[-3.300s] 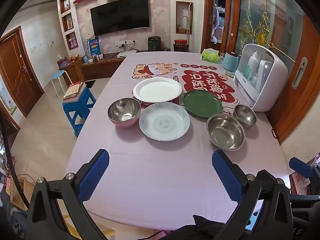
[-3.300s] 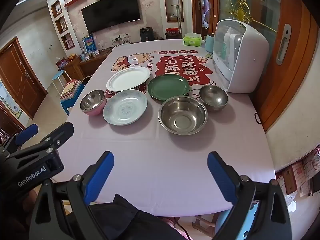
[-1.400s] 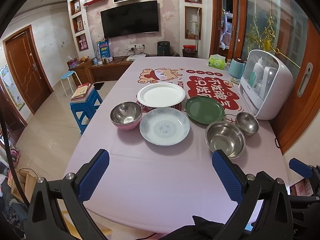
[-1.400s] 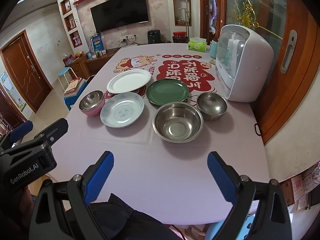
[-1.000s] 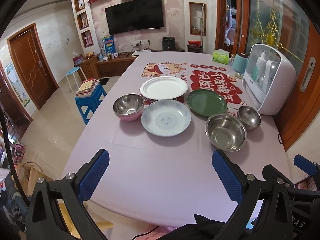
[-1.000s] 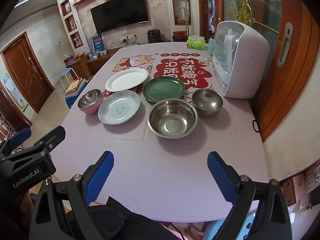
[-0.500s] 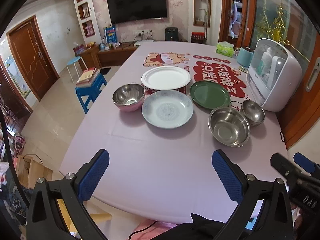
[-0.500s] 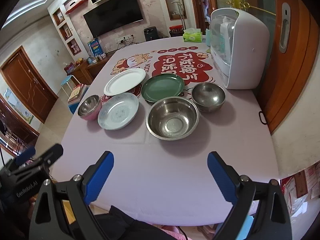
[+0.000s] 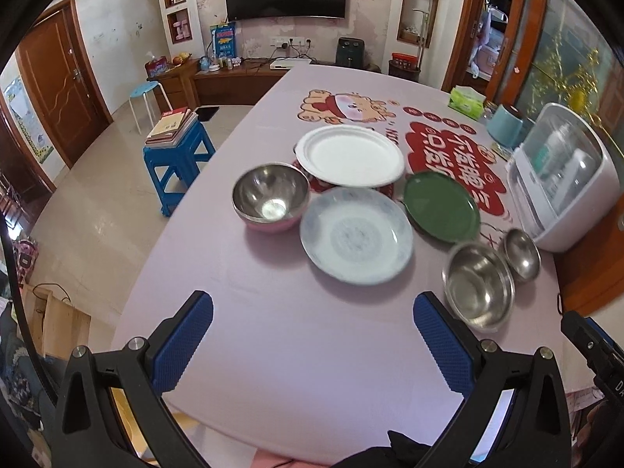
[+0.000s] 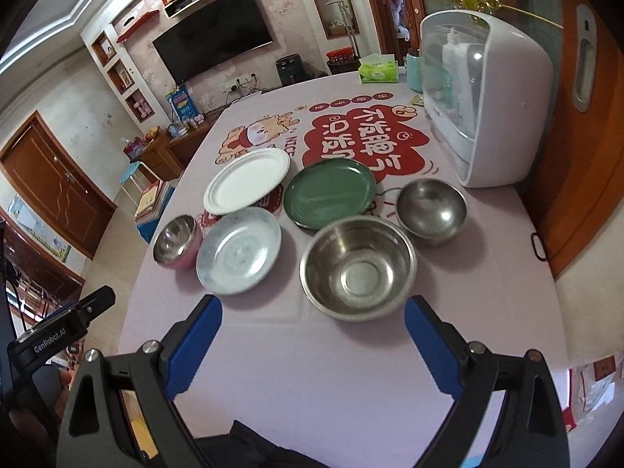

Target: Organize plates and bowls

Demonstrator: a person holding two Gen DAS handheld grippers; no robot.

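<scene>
Nothing is being stacked yet: the round white plate, pale patterned plate, dark green plate and three steel bowls, the large one nearest, are lying separately on the pink-clothed table. The left gripper and right gripper are being held spread and empty.

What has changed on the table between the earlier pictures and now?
Only the grippers moved: the left gripper and the right gripper both came forward, closer to the dishes, both open and empty. The white plate, green plate, patterned plate and three steel bowls lie where they were.
</scene>
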